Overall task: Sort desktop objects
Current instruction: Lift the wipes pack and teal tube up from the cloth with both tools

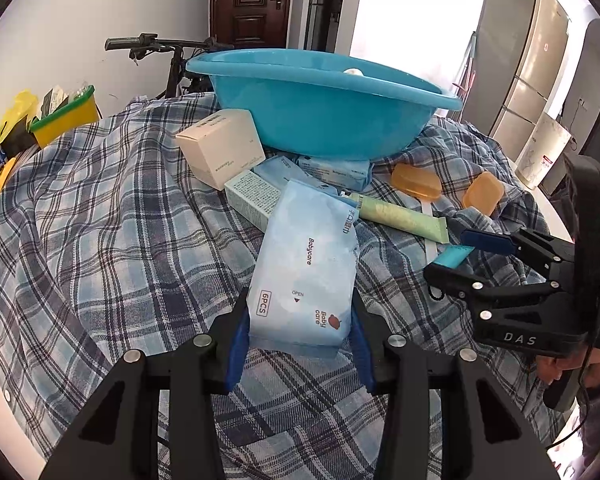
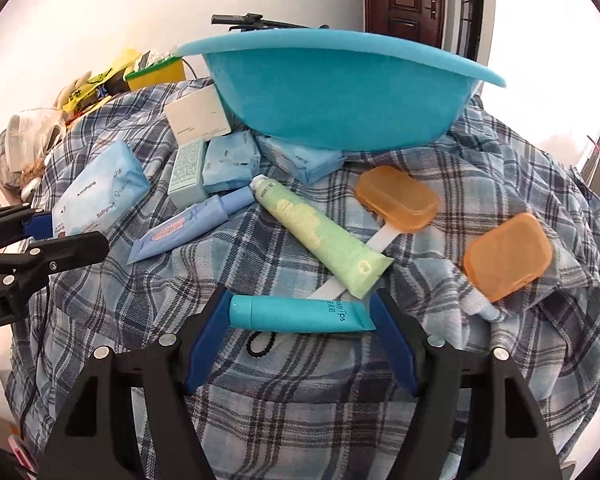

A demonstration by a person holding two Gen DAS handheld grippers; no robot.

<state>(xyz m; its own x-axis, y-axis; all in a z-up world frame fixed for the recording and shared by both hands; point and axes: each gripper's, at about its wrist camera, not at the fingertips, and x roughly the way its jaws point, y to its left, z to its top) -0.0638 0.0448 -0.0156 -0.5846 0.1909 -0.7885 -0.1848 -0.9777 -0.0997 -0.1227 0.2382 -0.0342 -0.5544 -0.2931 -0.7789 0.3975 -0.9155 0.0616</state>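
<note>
My left gripper (image 1: pixel 300 312) is shut on the near end of a pale blue Babycare wipes pack (image 1: pixel 306 264), which stretches away from me over the plaid cloth. From the right wrist view that gripper (image 2: pixel 74 234) and the pack (image 2: pixel 100 196) show at the left edge. My right gripper (image 2: pixel 300 304) is shut on a teal tube (image 2: pixel 300 314), gripped end to end between the blue pads. The tube casts a shadow on the cloth below. From the left wrist view the right gripper (image 1: pixel 456 258) is at the right, with a hand behind it.
A blue basin (image 2: pixel 340 96) stands at the back. In front of it lie a white box (image 2: pixel 198 118), a pale carton (image 2: pixel 188 172), two wipes packs (image 2: pixel 230 162), a blue tube (image 2: pixel 188 226), a green tube (image 2: pixel 320 236) and two orange cases (image 2: pixel 398 198). A black hair tie (image 2: pixel 260 346) lies under the teal tube.
</note>
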